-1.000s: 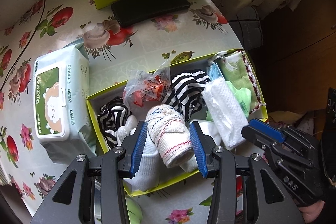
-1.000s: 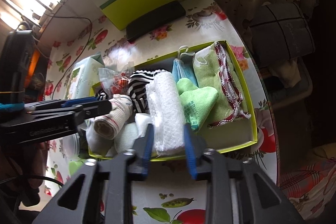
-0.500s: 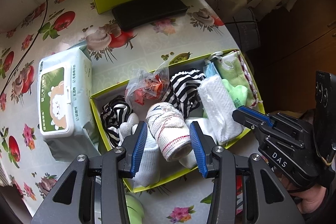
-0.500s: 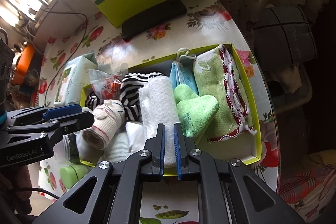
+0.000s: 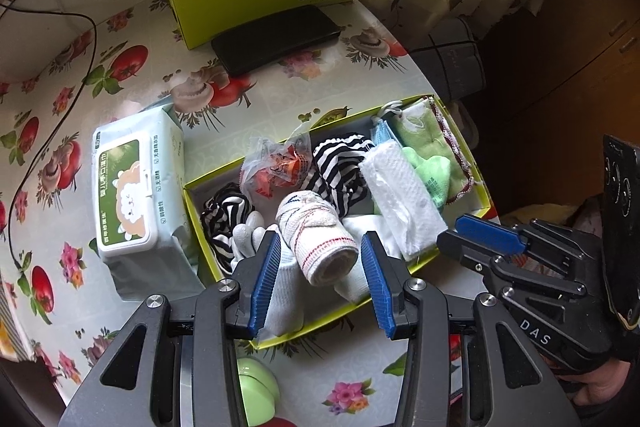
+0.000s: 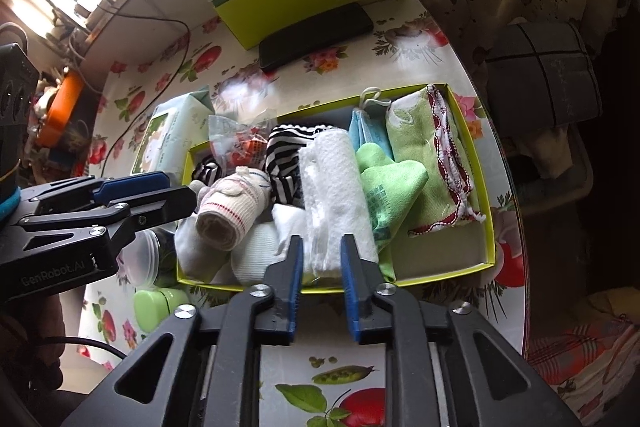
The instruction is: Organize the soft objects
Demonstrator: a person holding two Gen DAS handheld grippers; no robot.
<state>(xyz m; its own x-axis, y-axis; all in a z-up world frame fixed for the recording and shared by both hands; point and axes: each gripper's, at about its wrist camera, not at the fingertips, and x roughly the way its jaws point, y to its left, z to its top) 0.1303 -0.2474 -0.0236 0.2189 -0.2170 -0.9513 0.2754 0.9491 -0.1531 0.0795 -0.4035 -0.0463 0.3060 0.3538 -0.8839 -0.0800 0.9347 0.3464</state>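
My left gripper hung over box, jaws wide apart, holding nothing. Rolled sock lay in box right under it. My right gripper had just been opening; white cloth lay under its jaws, not squeezed. Green towel lay flat at right end. Wipes pack sat beside box.

Yellow-green box holding black-and-white striped cloth, white towel, green cloths; fruit-and-flower-print surface
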